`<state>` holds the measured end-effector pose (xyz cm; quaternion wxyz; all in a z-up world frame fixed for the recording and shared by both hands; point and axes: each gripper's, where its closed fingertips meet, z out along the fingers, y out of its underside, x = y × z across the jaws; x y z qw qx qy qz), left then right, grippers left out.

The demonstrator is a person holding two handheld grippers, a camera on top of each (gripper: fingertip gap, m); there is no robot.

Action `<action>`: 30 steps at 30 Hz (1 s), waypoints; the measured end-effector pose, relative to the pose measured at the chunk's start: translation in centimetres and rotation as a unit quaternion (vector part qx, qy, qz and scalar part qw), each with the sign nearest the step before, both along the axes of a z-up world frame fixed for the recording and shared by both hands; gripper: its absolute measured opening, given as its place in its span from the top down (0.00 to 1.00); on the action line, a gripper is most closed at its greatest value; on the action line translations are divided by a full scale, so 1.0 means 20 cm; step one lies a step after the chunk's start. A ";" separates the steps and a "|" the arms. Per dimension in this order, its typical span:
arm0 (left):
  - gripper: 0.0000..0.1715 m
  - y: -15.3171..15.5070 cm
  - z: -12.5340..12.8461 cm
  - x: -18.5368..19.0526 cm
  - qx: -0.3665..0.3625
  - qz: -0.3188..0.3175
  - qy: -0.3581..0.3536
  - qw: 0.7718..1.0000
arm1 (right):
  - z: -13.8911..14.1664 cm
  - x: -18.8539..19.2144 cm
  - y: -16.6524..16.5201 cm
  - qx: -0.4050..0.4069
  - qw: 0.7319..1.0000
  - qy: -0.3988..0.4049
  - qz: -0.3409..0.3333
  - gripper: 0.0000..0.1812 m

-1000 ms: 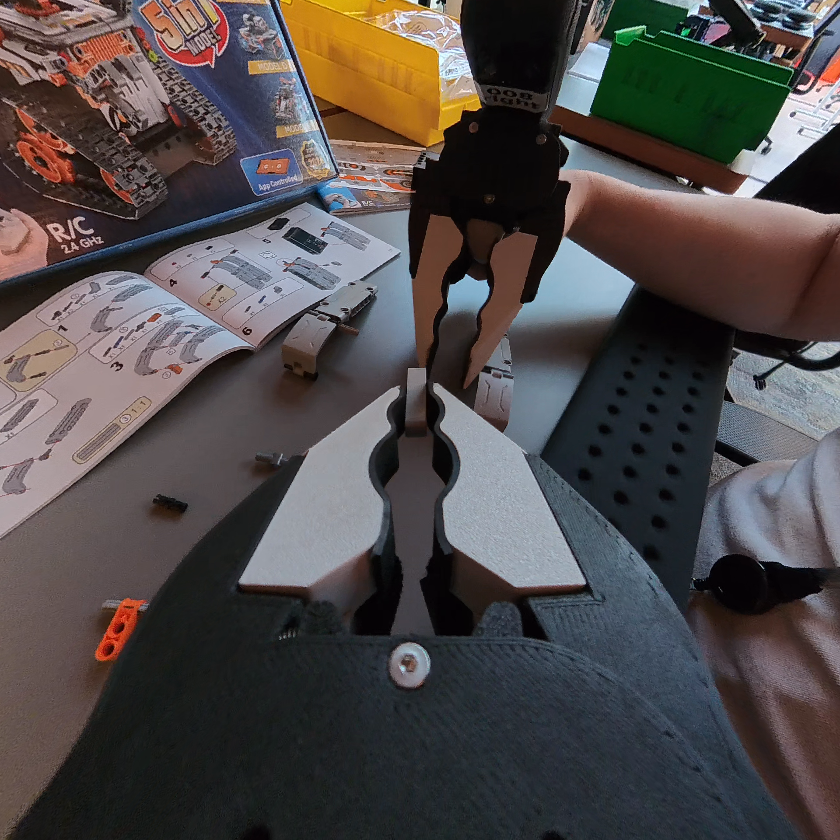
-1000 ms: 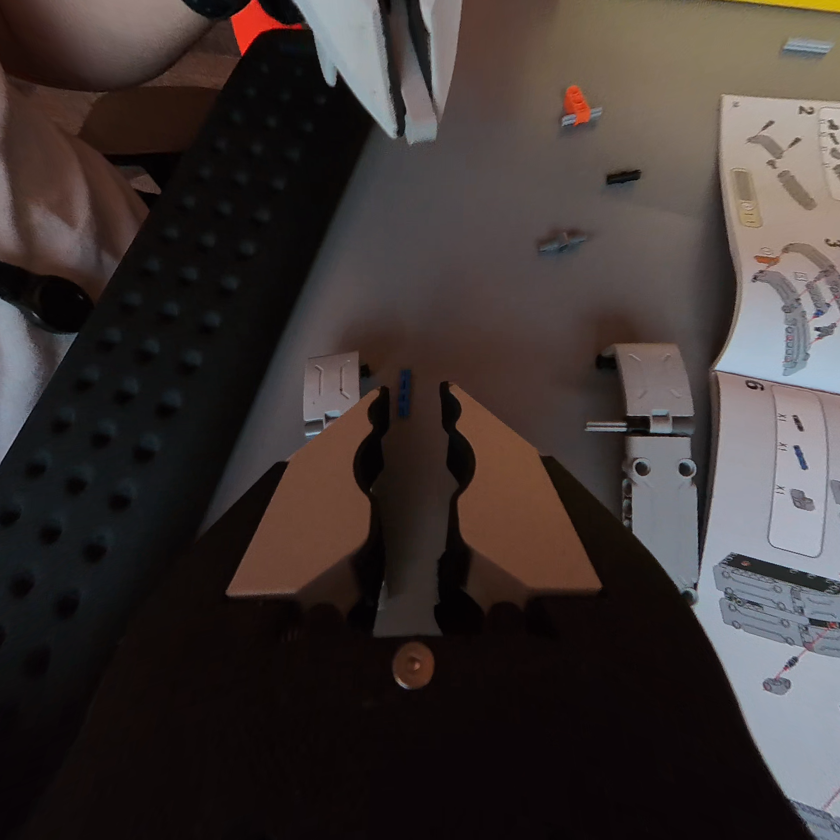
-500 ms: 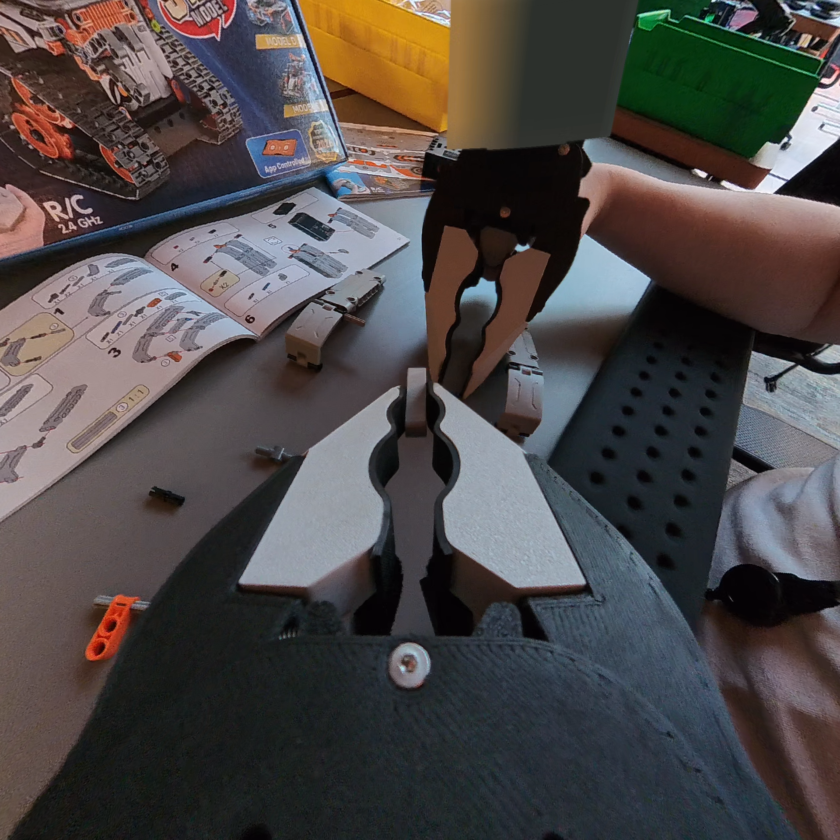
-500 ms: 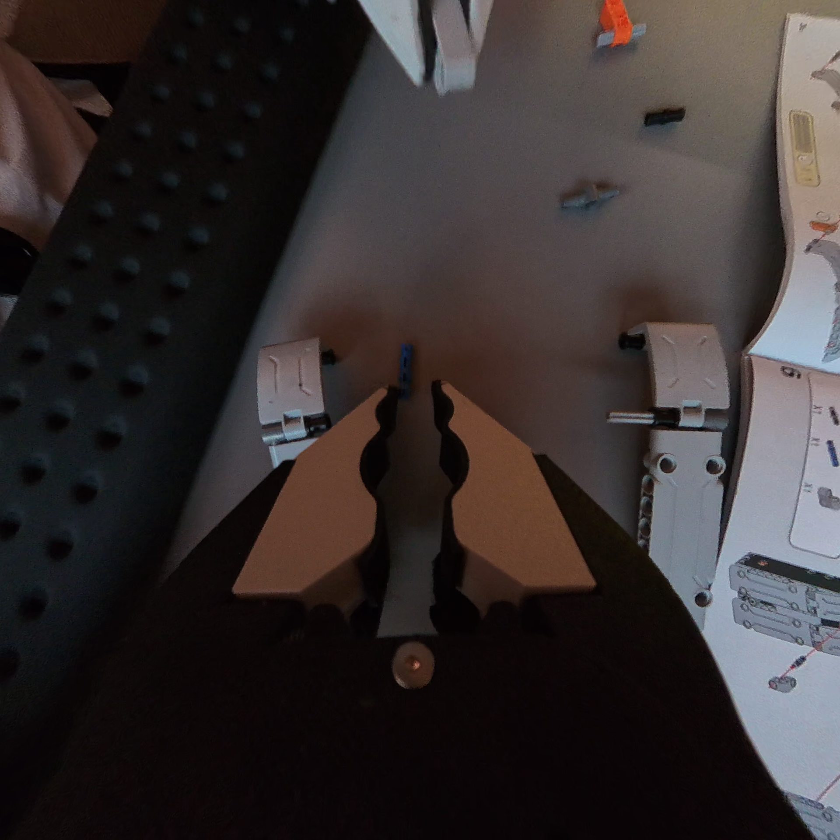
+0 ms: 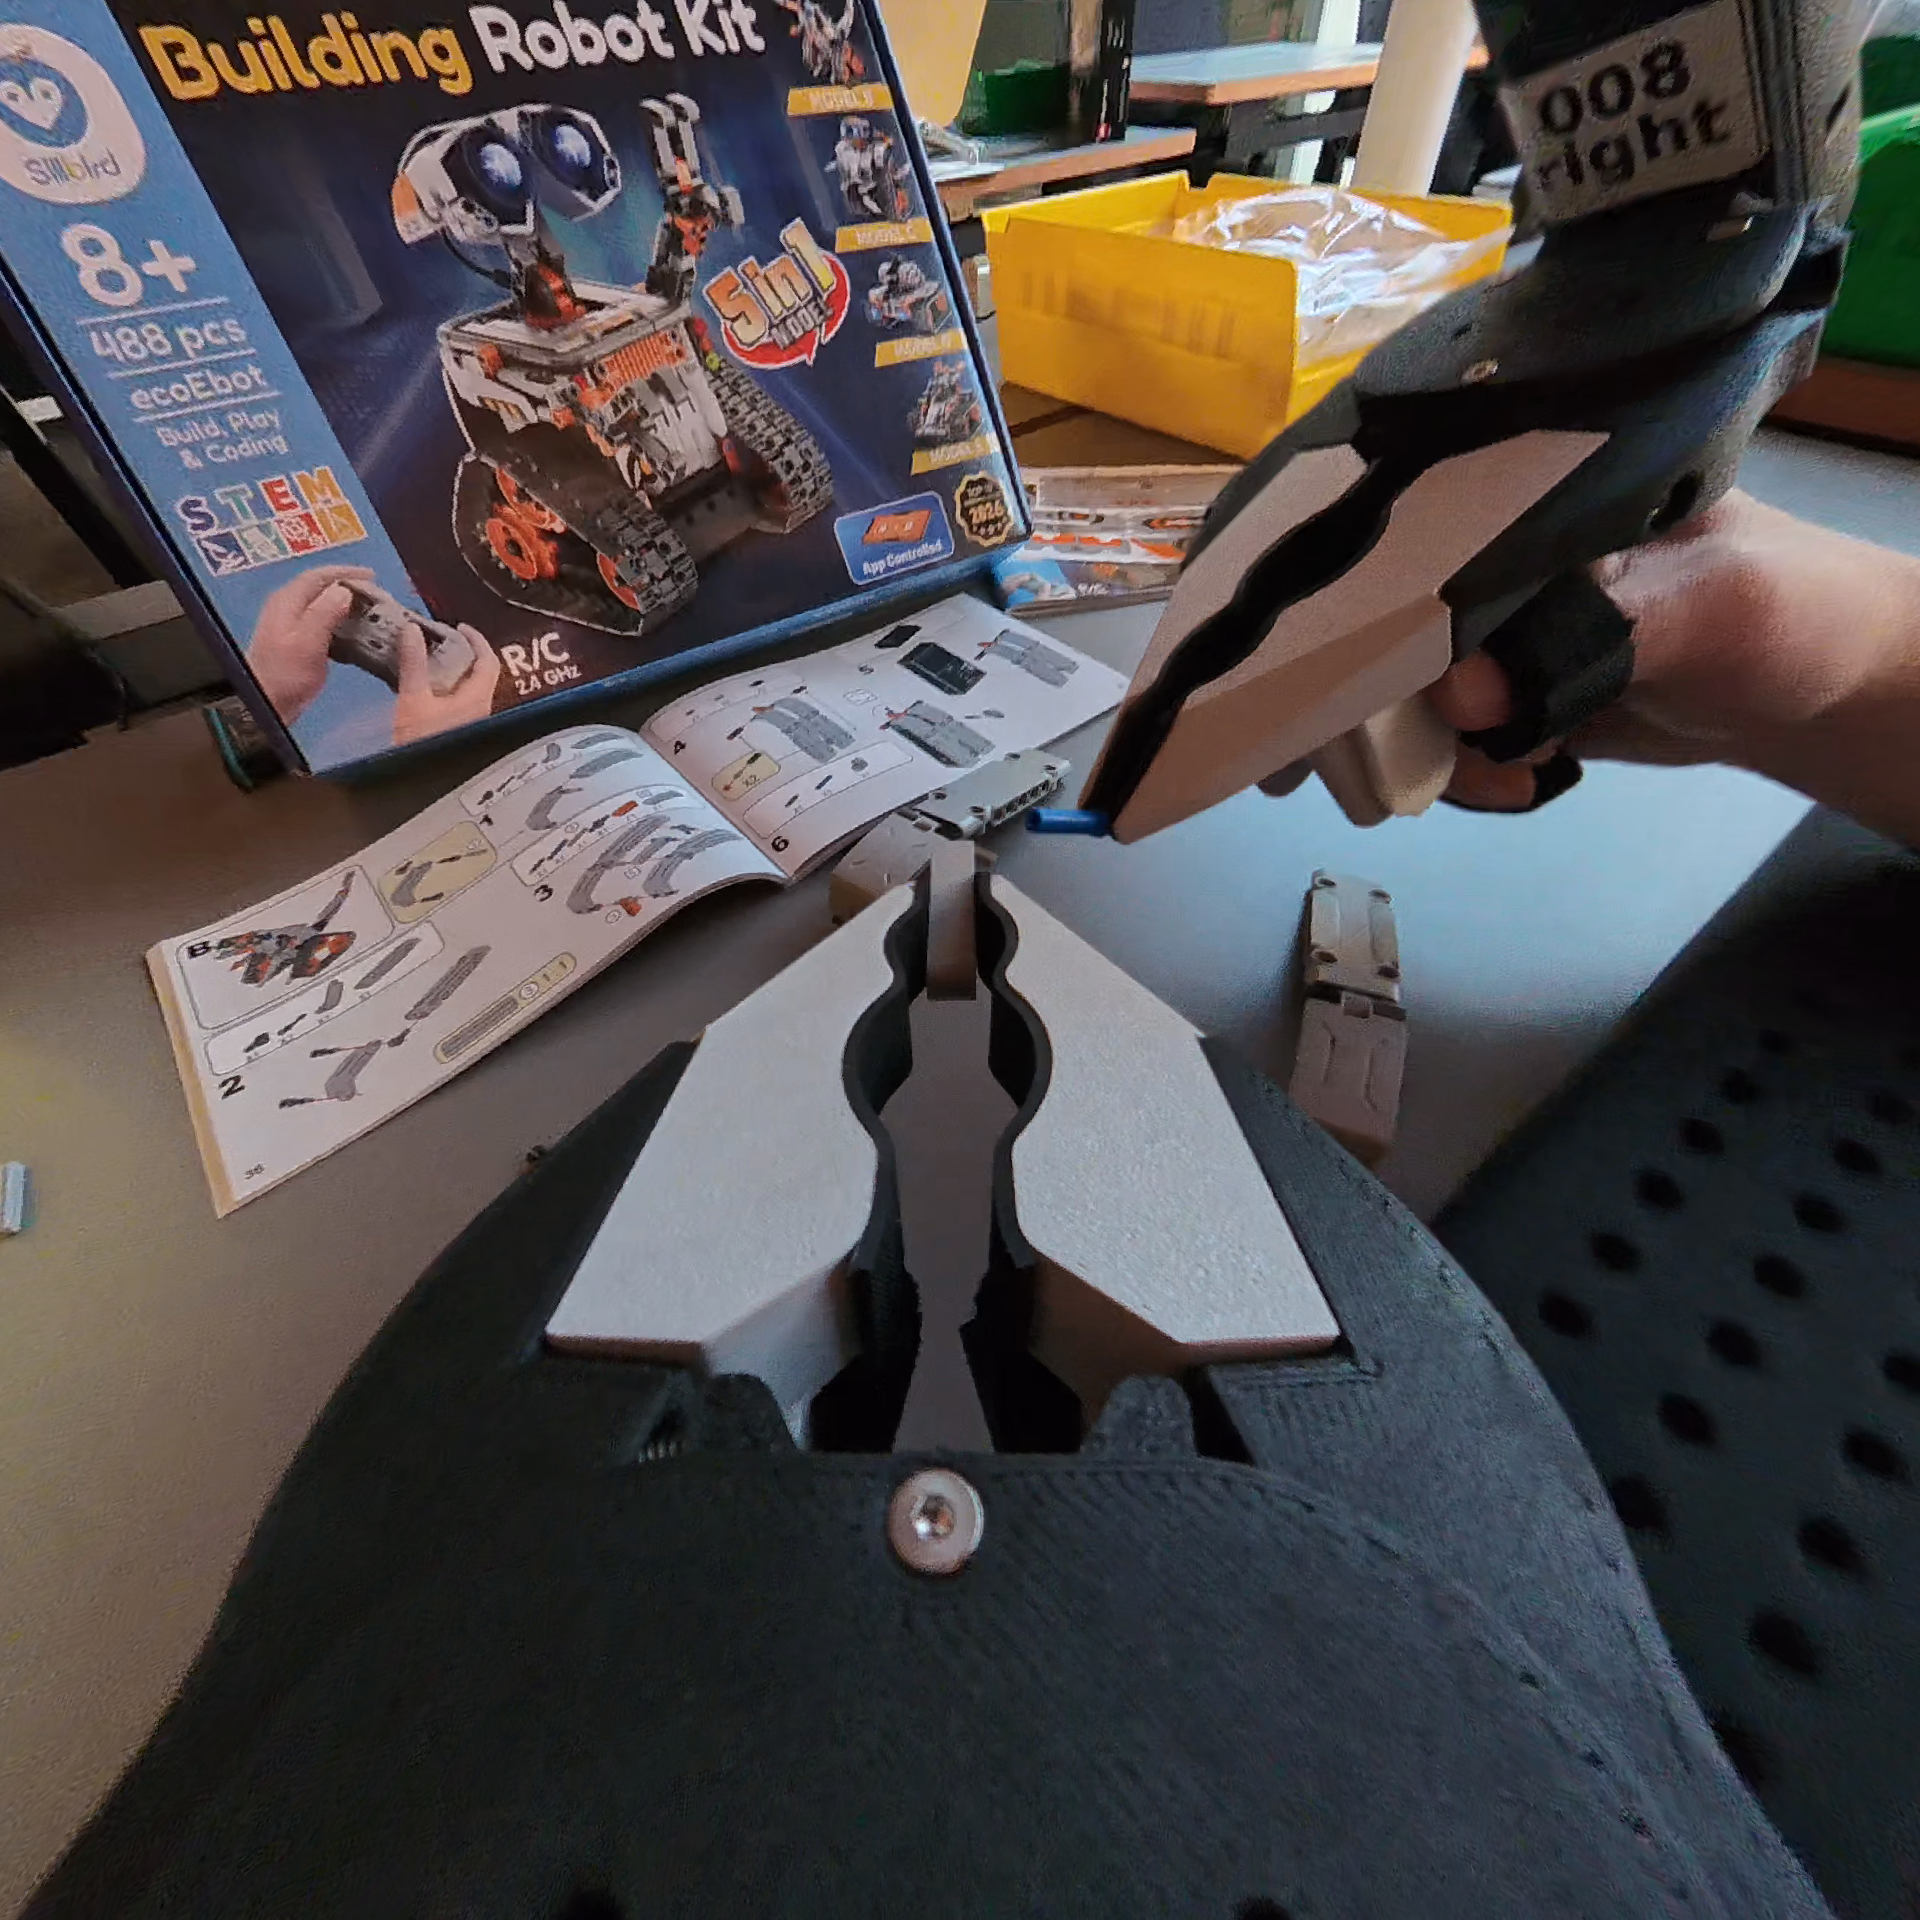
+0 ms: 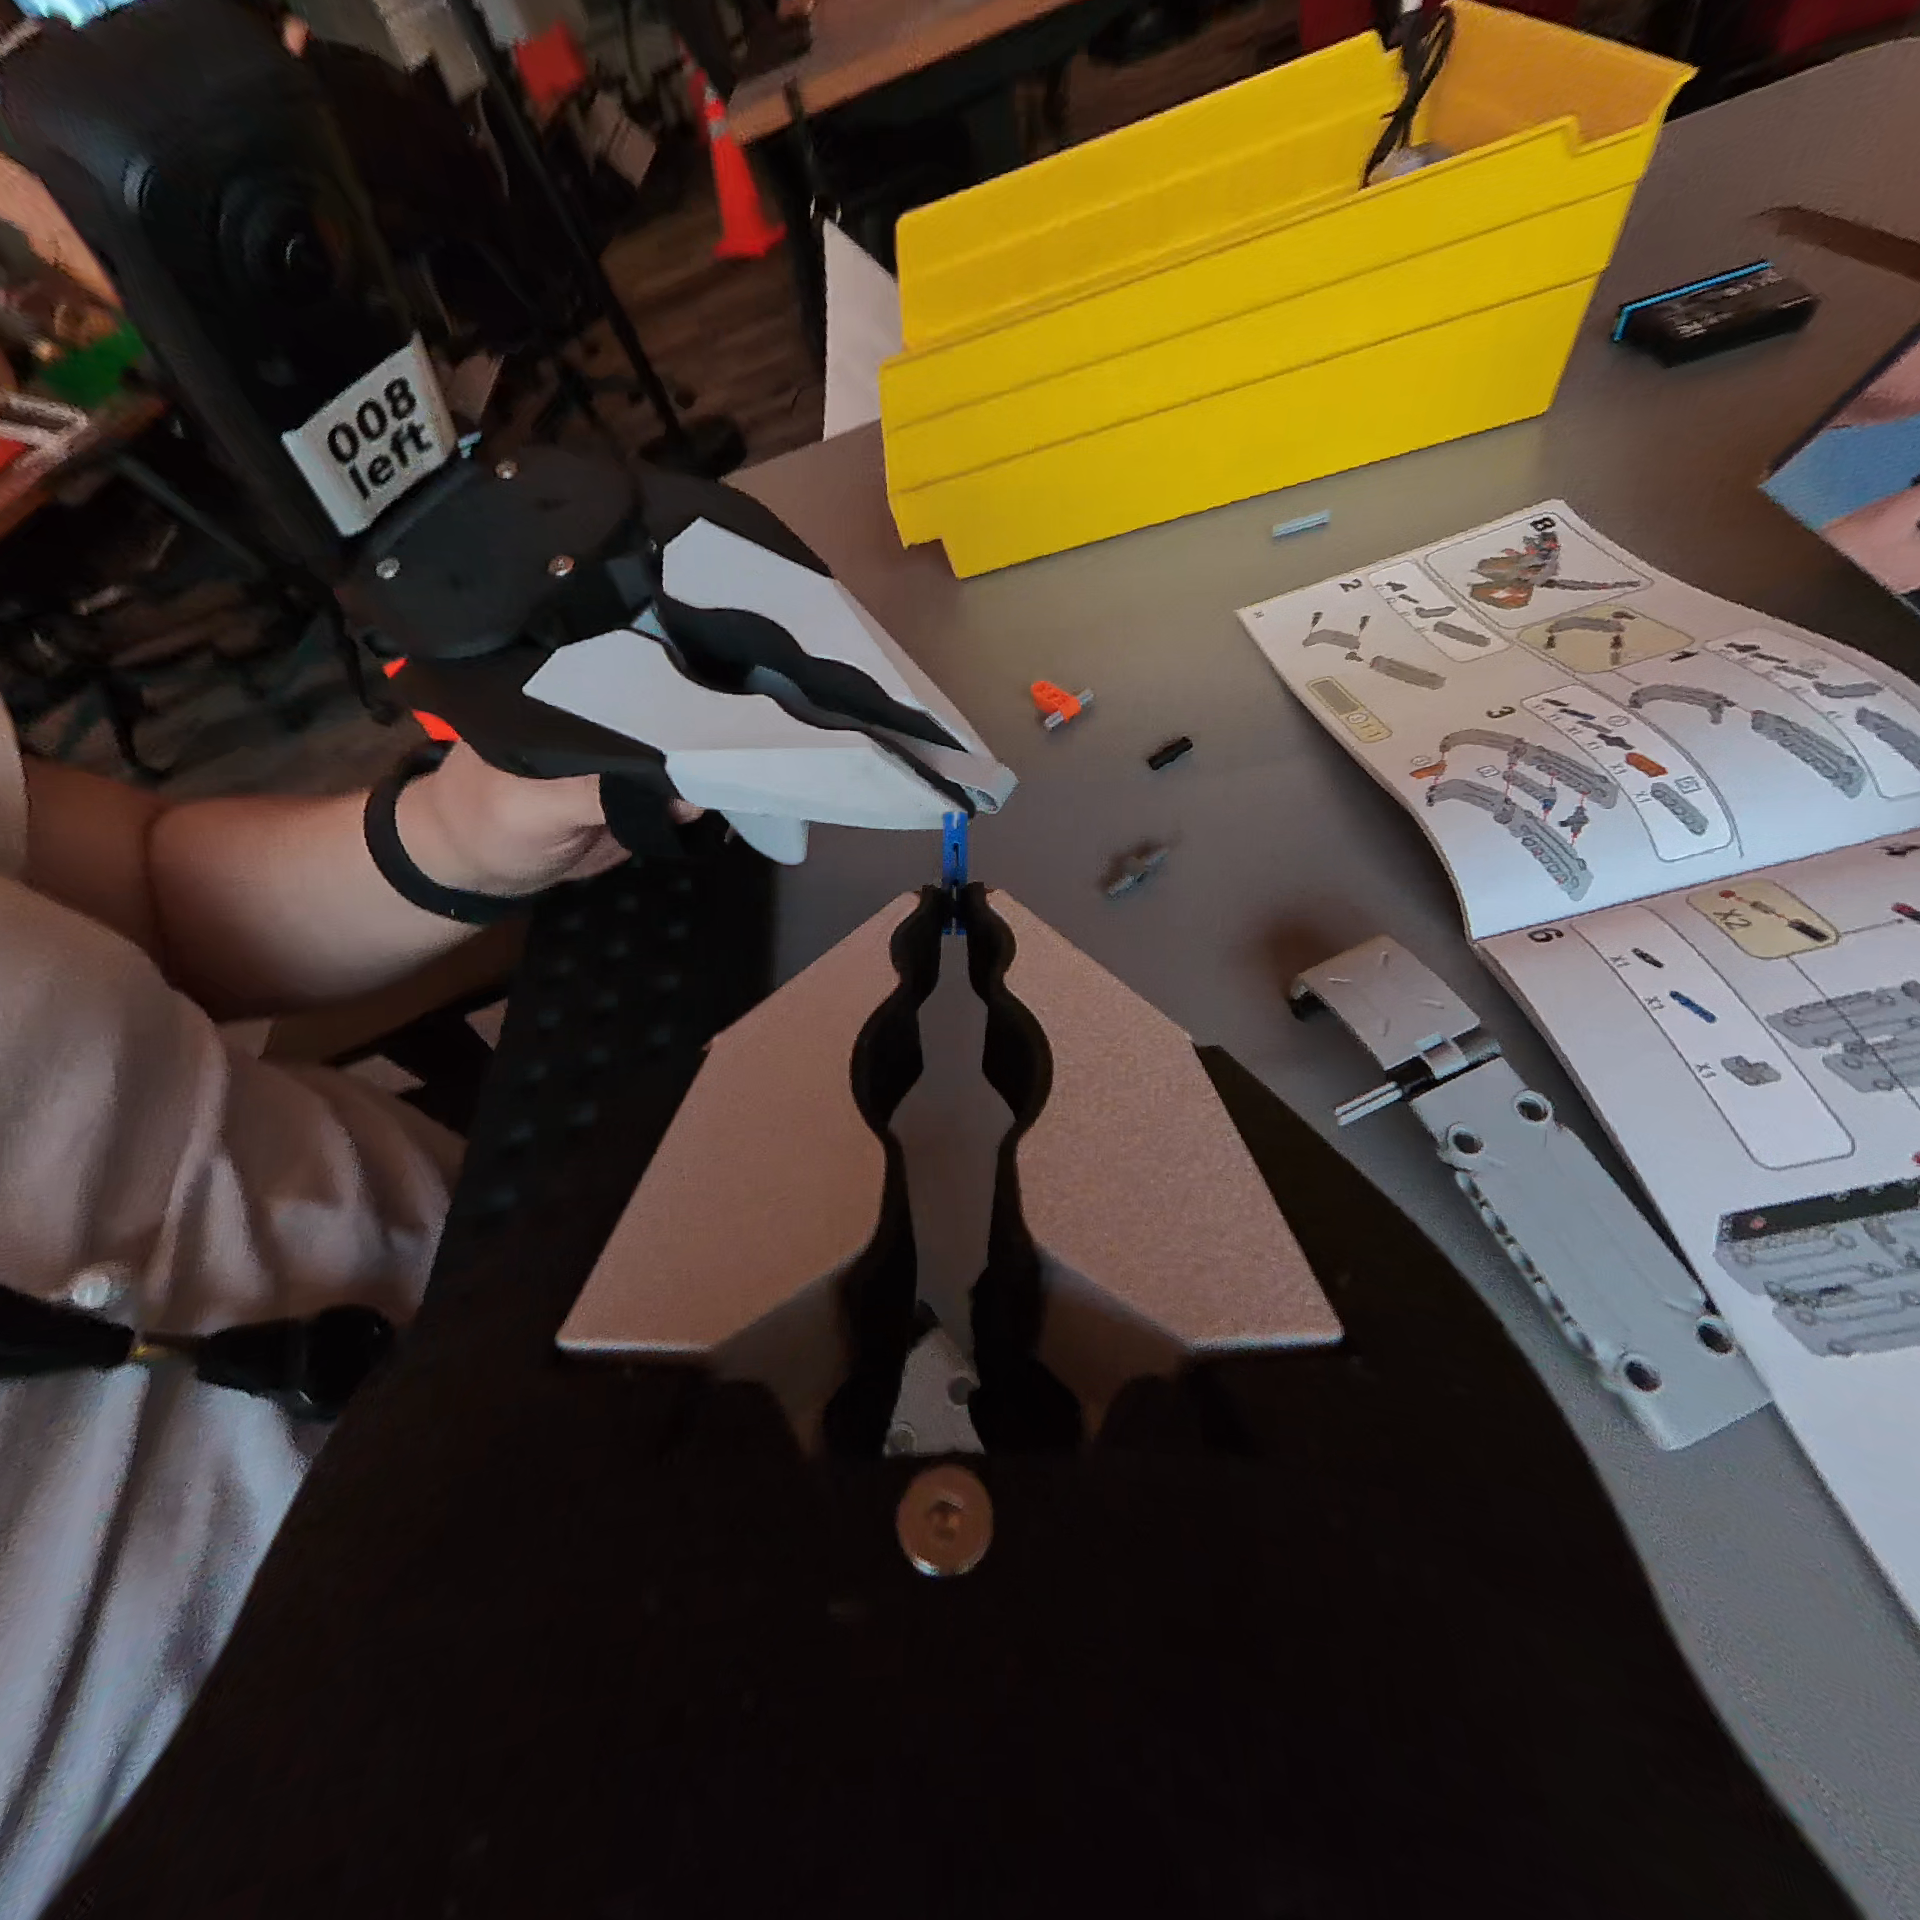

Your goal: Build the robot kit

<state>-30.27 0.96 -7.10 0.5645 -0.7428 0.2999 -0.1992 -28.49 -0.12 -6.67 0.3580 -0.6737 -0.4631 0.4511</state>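
- Two grippers meet above the middle of the counter (image 6: 1195, 644), each pinching one small part; neither part looks joined to the other yet.
- Left gripper (image 5: 951, 902): jaws pressed nearly together on a narrow grey piece (image 5: 951, 935), which stands upright between the tips and sticks out a little past them.
- Right gripper (image 6: 954, 906): jaws closed on a short blue pin (image 6: 954, 857), held by one end. Its free end points toward the tip of the left gripper, at 12 o'clock in the right wrist view.
- The pin's free end sits just beside the grey piece. Whether they touch I cannot tell: the right wrist view suggests contact, while the left wrist view shows a small gap.
- Already put together, by the look of it: a long grey panel assembly (image 6: 1507, 1174) lies at 3 o'clock of the right gripper beside the open instruction booklet (image 6: 1558, 717). A second grey panel (image 5: 1349, 997) lies at 2 o'clock in the left wrist view, next to a black perforated board (image 5: 1714, 1247).
- Loose on the counter, well apart from both grippers: an orange piece (image 6: 1055, 698), a black pin (image 6: 1169, 752) and a small grey connector (image 6: 1135, 868).
- Farther back stand the kit box (image 5: 520, 312) at 11 o'clock and a yellow bin (image 6: 1247, 312) at 1 o'clock.
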 end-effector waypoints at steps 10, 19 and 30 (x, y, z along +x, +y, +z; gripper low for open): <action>0.97 -0.02 0.02 0.03 -0.007 -0.019 -0.039 0.999 | -0.02 -0.01 -0.01 -0.055 0.998 0.016 -0.023 0.98; 0.97 -0.02 0.01 0.05 0.005 -0.025 -0.016 1.000 | -0.04 -0.01 -0.02 -0.125 0.991 0.038 -0.020 0.98; 0.97 -0.09 0.03 0.08 0.027 -0.083 -0.018 0.996 | -0.01 0.01 -0.09 -0.266 0.953 0.141 -0.002 0.98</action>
